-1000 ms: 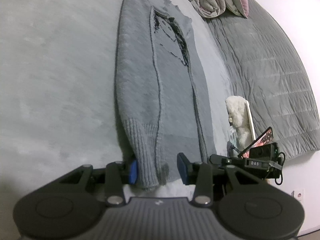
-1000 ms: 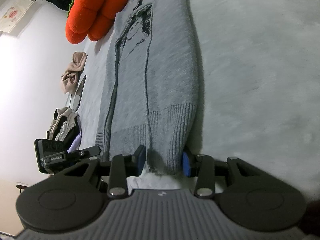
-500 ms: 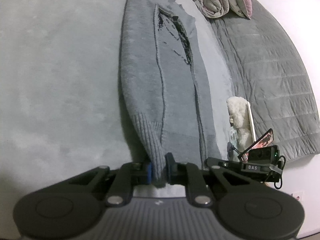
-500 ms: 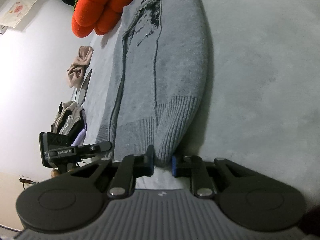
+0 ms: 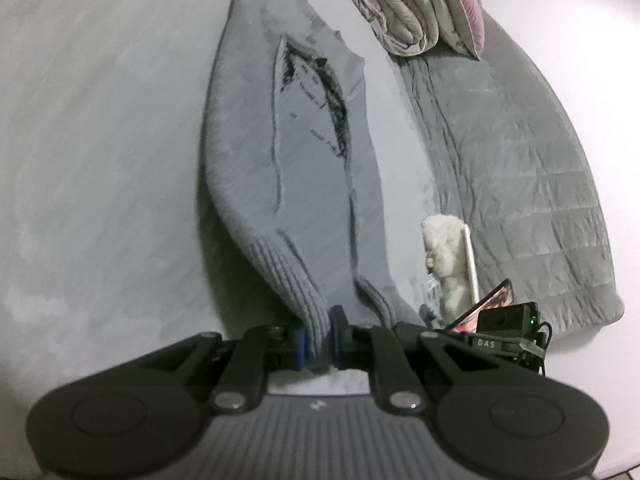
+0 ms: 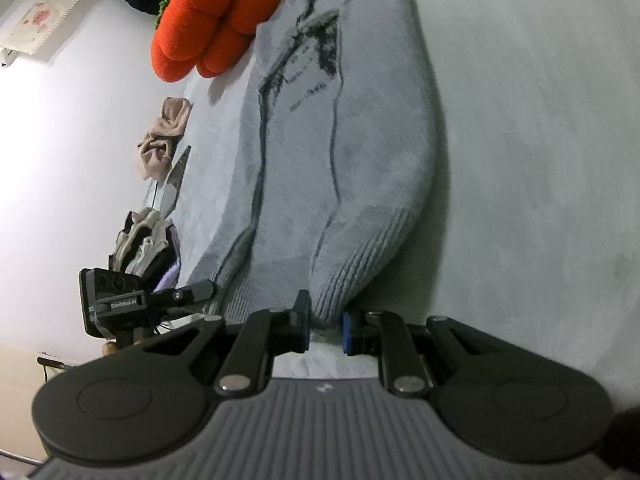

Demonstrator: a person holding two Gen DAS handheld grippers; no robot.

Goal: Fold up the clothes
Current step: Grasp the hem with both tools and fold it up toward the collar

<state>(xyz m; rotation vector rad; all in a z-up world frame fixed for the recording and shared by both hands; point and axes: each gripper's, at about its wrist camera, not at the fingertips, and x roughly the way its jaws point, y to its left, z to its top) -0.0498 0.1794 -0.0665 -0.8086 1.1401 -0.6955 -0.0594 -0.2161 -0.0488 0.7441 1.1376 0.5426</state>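
Note:
A grey knit sweater (image 5: 288,160) with a black print lies flat on the pale grey bed cover (image 5: 100,160), ribbed hem toward me. My left gripper (image 5: 318,336) is shut on one corner of the ribbed hem (image 5: 288,276), its blue pads pressing the knit. In the right wrist view the same sweater (image 6: 340,152) stretches away, and my right gripper (image 6: 326,328) is shut on the other hem corner (image 6: 360,256). Both corners are raised a little off the cover, with shadow under them.
A rolled pink-grey quilt (image 5: 400,8) and a dark quilted blanket (image 5: 520,160) lie right of the sweater, with a white plush toy (image 5: 444,248). On the other side are an orange flower cushion (image 6: 216,20), a beige cloth (image 6: 164,140) and piled clothes (image 6: 144,244).
Both grippers went from open around the hem corners to shut on them. The hem corners have since lifted slightly off the cover.

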